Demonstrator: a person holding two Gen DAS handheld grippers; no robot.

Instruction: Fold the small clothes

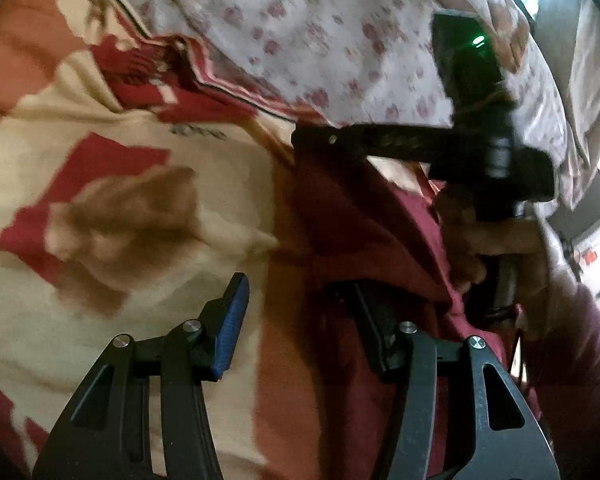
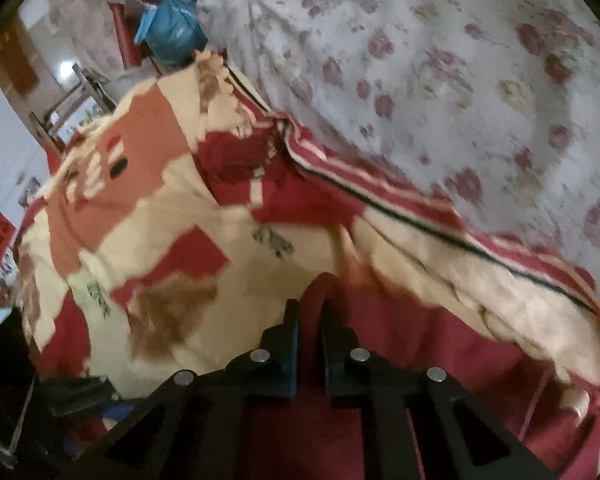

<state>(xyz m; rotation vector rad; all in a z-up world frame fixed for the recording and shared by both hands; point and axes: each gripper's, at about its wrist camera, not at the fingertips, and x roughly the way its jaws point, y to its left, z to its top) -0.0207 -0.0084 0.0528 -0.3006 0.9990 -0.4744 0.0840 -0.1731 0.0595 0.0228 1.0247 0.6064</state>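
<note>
Right gripper pinching the maroon garment, left gripper spread wide.
Garment's bunched up on the near-right of the patterned blanket, floral sheet further back.

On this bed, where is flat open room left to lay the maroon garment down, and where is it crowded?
Free: the cream-and-red patterned blanket, between the striped black-edged border and the grippers. Beyond that border, the white floral sheet lies rumpled. Crowded: near side, where the right gripper pinches the maroon garment and the left gripper stands open over it.
</note>
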